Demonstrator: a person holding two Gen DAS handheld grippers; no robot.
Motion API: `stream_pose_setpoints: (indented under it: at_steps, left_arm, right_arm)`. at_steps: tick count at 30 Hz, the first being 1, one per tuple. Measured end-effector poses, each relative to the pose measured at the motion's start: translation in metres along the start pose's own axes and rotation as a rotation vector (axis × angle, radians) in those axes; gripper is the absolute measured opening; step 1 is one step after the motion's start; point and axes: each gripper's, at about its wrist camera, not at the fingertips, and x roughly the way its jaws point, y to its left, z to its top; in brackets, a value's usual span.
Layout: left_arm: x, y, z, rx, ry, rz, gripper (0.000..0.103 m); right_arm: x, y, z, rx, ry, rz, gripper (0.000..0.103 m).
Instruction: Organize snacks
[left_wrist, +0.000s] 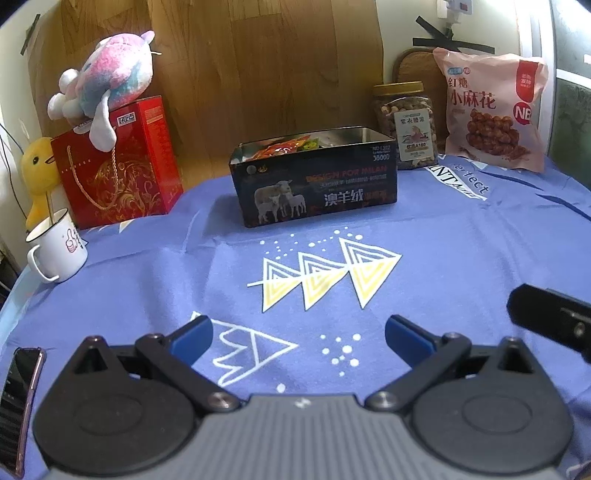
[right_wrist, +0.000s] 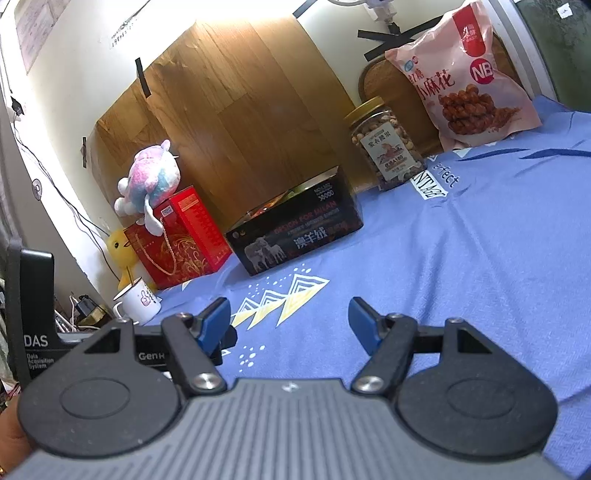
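While both grippers hover spread and empty over the blue cloth (left_wrist: 424, 258), the left gripper (left_wrist: 298, 338) faces the black tin (left_wrist: 317, 192) of snacks straight ahead; the right gripper (right_wrist: 289, 321) has it ahead-left, nut jar (right_wrist: 388, 142) and pink bag (right_wrist: 465, 74) ahead-right.

One black tin (left_wrist: 317, 177) of snacks, one nut jar (left_wrist: 404, 125), one pink snack bag (left_wrist: 493, 110). Two plush toys: a pink-blue one (left_wrist: 107, 81) and a yellow duck (left_wrist: 37, 173). One red gift box (left_wrist: 118, 162), one white mug (left_wrist: 57, 247), one phone (left_wrist: 18, 398).

Ahead of our jaws, soft matt cloth (left_wrist: 443, 258) covers the table. Beyond stands a glossy metal tin (left_wrist: 317, 188), a clear plastic jar (left_wrist: 404, 125), a shiny pink bag (left_wrist: 493, 110) and a fuzzy plush toy (left_wrist: 110, 81).
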Motion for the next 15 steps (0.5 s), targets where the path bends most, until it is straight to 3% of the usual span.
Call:
stream_pose_setpoints:
  at_steps: [15]
  left_arm:
    - [0.0017, -0.0002, -0.0014, 0.011, -0.006, 0.047, 0.103]
  right_arm:
    - [0.0019, -0.0021, -0.0011, 0.009, 0.004, -0.001, 0.073]
